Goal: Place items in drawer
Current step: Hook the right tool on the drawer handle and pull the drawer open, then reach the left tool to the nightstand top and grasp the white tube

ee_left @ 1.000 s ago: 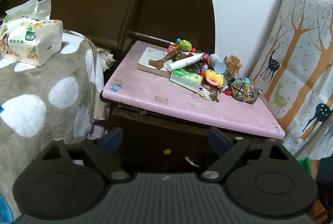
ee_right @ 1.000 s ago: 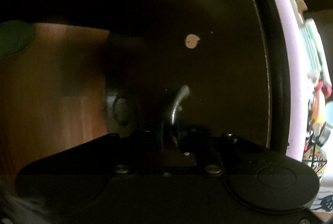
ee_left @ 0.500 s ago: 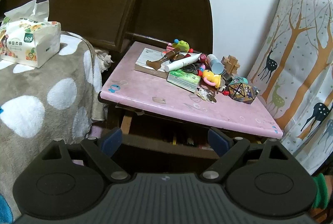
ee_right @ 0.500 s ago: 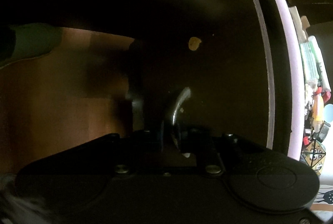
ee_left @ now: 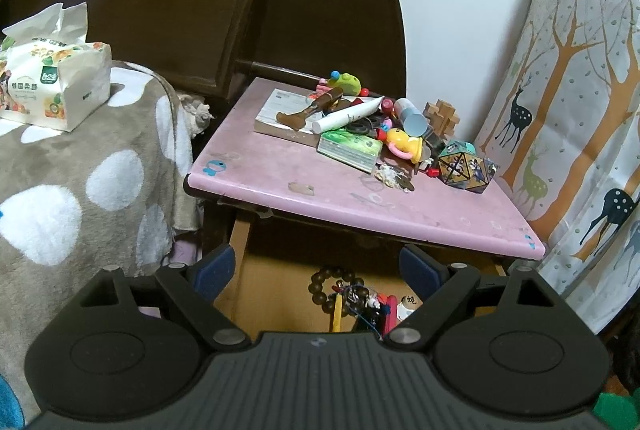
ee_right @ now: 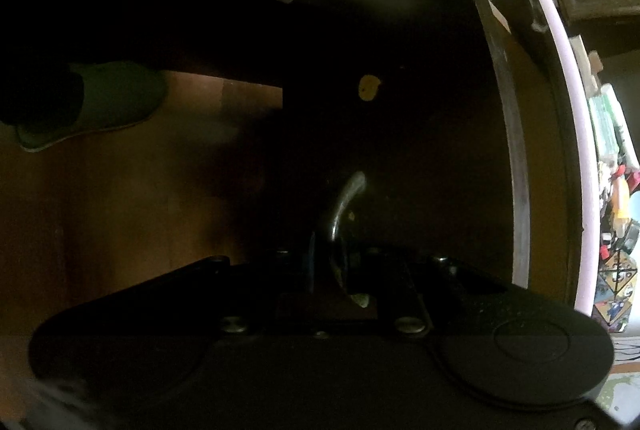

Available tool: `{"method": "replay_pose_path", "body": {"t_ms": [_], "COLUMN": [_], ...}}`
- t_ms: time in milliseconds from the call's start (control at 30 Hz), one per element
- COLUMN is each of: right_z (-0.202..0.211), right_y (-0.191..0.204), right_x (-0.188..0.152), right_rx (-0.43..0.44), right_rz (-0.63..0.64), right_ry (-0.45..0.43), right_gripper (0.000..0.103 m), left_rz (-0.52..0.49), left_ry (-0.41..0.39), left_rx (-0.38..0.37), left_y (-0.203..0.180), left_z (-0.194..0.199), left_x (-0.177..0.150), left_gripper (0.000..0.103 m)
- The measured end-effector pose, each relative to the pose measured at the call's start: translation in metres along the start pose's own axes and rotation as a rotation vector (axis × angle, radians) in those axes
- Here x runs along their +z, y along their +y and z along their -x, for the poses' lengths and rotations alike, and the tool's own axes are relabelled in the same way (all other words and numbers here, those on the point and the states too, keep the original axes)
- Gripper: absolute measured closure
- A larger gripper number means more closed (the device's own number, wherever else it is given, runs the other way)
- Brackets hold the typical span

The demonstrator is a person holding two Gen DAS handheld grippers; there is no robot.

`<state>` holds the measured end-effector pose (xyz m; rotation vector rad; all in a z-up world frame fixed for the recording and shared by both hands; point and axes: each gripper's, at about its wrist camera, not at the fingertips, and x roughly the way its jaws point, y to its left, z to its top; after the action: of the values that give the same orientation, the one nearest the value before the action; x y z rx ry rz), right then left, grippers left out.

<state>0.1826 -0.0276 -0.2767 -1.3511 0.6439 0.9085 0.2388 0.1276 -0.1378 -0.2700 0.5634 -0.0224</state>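
Right wrist: right claw (ee_right: 336,270) clamped on drawer handle (ee_right: 344,206) (metal); left claw (ee_left: 316,266) apart.

Left view bright, sharp; right view v. dim, blurry edges.

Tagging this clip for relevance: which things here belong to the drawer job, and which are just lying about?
Job: open drawer; its handle, gripped by right gripper; toy pile on pink nightstand top; left gripper, open.
Bystanders: tissue pack; spotted blanket; deer curtain.
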Motion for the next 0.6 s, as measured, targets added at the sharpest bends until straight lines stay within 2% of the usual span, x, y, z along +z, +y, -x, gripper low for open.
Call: {"method": "replay_pose_path", "body": {"t_ms": [267, 600], "right_z": [0.014, 0.034], "right_y": [0.019, 0.057], "right_x": [0.002, 0.004], "right_rx": [0.017, 0.101], "right_rz": [-0.053, -0.074], "right_ry": [-0.010, -0.017], "right_gripper": [0.089, 0.089], "left_rz": [-0.012, -0.025], "left_ry": [0.003, 0.008], "left_rx": [0.004, 0.010], "left_y": [-0.003, -0.004], "left_z": [-0.001, -0.003], "left_x": [-0.001, -0.003], "left_gripper": [0.012, 0.012]}}
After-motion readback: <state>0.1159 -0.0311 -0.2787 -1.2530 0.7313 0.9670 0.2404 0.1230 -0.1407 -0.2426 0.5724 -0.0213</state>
